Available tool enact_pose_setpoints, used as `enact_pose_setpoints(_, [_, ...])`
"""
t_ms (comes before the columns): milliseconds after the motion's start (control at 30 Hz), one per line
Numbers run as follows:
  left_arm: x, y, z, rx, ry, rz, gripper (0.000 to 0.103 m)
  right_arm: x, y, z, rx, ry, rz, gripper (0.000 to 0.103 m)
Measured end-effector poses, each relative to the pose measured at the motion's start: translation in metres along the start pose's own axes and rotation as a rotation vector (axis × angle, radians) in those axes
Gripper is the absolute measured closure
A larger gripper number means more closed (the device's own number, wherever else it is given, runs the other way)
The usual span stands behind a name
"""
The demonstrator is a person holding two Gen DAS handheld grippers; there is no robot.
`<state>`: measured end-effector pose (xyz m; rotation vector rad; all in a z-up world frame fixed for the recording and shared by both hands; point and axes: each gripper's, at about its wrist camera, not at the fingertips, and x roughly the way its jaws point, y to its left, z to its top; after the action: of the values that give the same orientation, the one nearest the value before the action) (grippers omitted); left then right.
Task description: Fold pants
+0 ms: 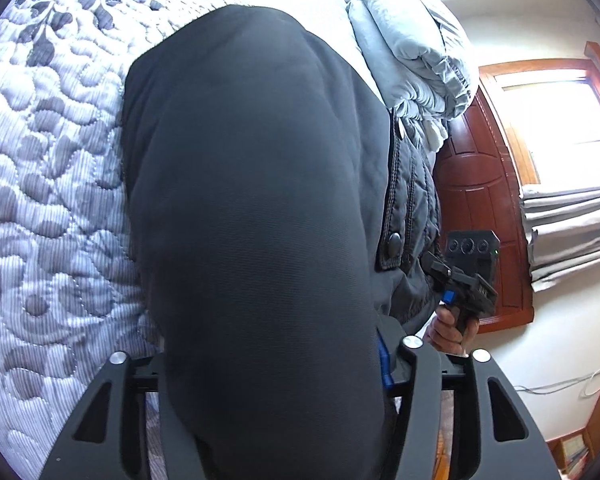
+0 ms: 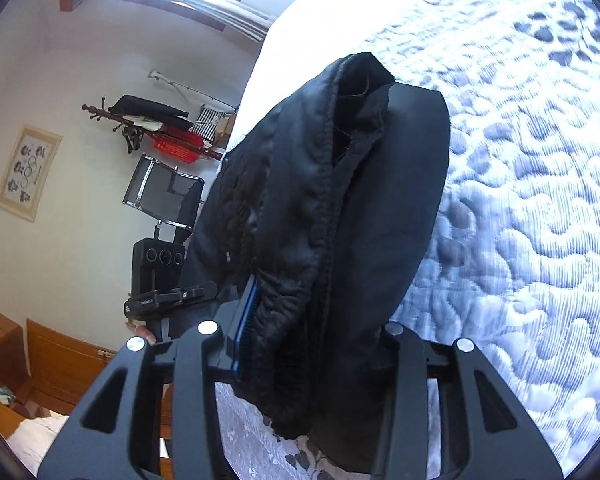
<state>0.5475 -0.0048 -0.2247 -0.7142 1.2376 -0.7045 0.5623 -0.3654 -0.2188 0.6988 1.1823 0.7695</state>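
– While both claws hang low over the bed, which step would you call this?

– Laying down a fold, I'd judge. The pants (image 1: 251, 184) are lifted as one dark bundle and fill the middle of both views, with the quilt (image 1: 51, 200) under them, at nine o'clock in the left view and two o'clock in the right.

– Is the right claw (image 2: 312, 320) grasping?

– Yes. Its blue pad (image 2: 243, 320) lies against the gathered waistband (image 2: 324, 184) and the cloth runs between the fingers, so it is clenched on the pants.

– And the left claw (image 1: 271, 360)?

– Cloth fills its gap and hides the fingertips. Only a blue edge shows at five o'clock, so I cannot tell whether it pinches or just carries the drape.

– What does the next move call for?

– Probably lowering both ends together so the layer lands flat on the quilt, edges matched, then letting go without dragging the fold askew.

– Any writing?

– A small white mark on the left claw's body, at eight o'clock in the right view, too tiny to read. The picture (image 2: 27, 172) at nine o'clock shows flower shapes, no legible words
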Motion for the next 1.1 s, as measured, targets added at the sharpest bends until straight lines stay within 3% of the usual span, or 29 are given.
enact_pose_setpoints(133, [0.006, 0.007, -0.006, 0.003, -0.002, 0.009, 0.036, -0.004, -0.020, 0.000, 0.064, 0.004, 0.023, 0.048])
enact_pose_setpoints(200, [0.008, 0.010, -0.009, 0.004, -0.009, 0.017, 0.032, -0.007, -0.032, -0.004, 0.096, -0.001, 0.036, 0.034])
enact_pose_setpoints(500, [0.000, 0.021, -0.022, -0.017, -0.042, 0.024, 0.027, -0.042, -0.053, -0.021, 0.131, -0.029, 0.049, 0.031])
enact_pose_setpoints(633, [-0.016, 0.022, -0.030, -0.005, -0.066, 0.077, 0.017, -0.063, -0.052, -0.035, 0.134, -0.055, 0.023, 0.028])
enact_pose_setpoints(767, [-0.040, 0.020, -0.043, 0.004, -0.108, 0.182, 0.007, -0.098, -0.060, -0.058, 0.163, -0.104, -0.009, 0.026])
enact_pose_setpoints(833, [-0.050, 0.014, -0.050, 0.015, -0.143, 0.232, 0.004, -0.114, -0.054, -0.072, 0.160, -0.135, -0.063, 0.025])
enact_pose_setpoints(933, [-0.065, -0.001, -0.065, 0.058, -0.186, 0.319, 0.004, -0.131, -0.025, -0.095, 0.089, -0.193, -0.180, 0.011])
enact_pose_setpoints(1100, [-0.076, -0.049, -0.095, 0.206, -0.248, 0.464, 0.004, -0.136, 0.039, -0.127, -0.023, -0.291, -0.418, 0.009])
